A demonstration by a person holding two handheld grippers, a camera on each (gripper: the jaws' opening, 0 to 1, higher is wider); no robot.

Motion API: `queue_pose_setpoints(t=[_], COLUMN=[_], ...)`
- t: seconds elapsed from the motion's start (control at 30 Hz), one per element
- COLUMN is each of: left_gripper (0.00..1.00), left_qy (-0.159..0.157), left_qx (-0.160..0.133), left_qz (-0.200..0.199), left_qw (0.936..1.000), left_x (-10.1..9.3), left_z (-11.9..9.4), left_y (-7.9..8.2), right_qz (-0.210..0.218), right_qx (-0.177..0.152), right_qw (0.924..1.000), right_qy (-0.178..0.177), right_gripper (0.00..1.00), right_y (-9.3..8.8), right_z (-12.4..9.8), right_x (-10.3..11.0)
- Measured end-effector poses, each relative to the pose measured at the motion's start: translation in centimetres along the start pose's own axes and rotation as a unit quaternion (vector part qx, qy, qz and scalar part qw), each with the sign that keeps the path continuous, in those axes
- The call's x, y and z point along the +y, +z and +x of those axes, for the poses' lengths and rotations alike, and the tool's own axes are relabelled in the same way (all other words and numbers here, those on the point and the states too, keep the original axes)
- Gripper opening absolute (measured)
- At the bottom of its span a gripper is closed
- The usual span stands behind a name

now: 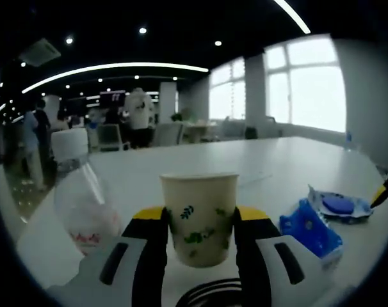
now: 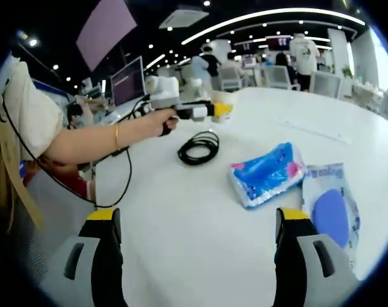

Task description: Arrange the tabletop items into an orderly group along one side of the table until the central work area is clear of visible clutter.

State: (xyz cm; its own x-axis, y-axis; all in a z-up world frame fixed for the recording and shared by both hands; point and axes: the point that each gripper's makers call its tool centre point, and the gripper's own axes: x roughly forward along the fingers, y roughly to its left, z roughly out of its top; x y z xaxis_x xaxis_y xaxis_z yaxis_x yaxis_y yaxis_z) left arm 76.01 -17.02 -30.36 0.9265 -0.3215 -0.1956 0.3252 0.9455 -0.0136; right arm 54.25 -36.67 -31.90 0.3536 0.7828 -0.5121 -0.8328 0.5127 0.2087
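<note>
A paper cup (image 1: 199, 220) with green leaf prints stands upright between the jaws of my left gripper (image 1: 200, 214), which is shut on it. In the right gripper view a person's hand holds that left gripper (image 2: 181, 105) with the cup (image 2: 221, 110) above the white table (image 2: 181, 211). A coiled black cable (image 2: 198, 147) lies just below it, also at the bottom edge (image 1: 210, 294). A blue tissue pack (image 2: 267, 174) and a wipes pack with a blue lid (image 2: 331, 204) lie ahead of my open right gripper (image 2: 200, 256), which holds nothing.
A clear plastic bottle (image 1: 79, 192) with a white cap stands left of the cup. The tissue pack (image 1: 309, 230) and the wipes pack (image 1: 340, 206) lie to its right. People, chairs and desks fill the room behind. A laptop screen (image 2: 127, 80) stands at the far left.
</note>
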Motion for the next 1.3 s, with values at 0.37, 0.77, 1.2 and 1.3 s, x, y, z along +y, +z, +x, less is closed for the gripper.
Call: queue_pose_setpoints(t=[0.37, 0.77, 1.2, 1.3], left_gripper=[0.38, 0.38, 0.39, 0.39], left_qy=[0.006, 0.014, 0.021, 0.024], left_qx=[0.004, 0.015, 0.02, 0.021], left_qz=[-0.011, -0.003, -0.004, -0.005], left_qw=[0.9999, 0.9998, 0.9996, 0.9995], left_x=[0.9, 1.3, 1.1, 1.1], left_z=[1.3, 1.7, 1.2, 1.1], left_y=[-1.6, -3.4, -4.0, -4.1], right_qz=[0.0, -0.002, -0.005, -0.007], right_qx=[0.014, 0.017, 0.01, 0.011], right_qw=[0.9999, 0.9998, 0.9999, 0.9999], right_qy=[-0.001, -0.006, -0.003, -0.002], right_gripper=[0.99, 0.99, 0.99, 0.99], right_y=[-0.9, -0.9, -0.4, -0.4], right_z=[0.3, 0.4, 0.3, 0.3], right_x=[-0.1, -0.3, -0.2, -0.1])
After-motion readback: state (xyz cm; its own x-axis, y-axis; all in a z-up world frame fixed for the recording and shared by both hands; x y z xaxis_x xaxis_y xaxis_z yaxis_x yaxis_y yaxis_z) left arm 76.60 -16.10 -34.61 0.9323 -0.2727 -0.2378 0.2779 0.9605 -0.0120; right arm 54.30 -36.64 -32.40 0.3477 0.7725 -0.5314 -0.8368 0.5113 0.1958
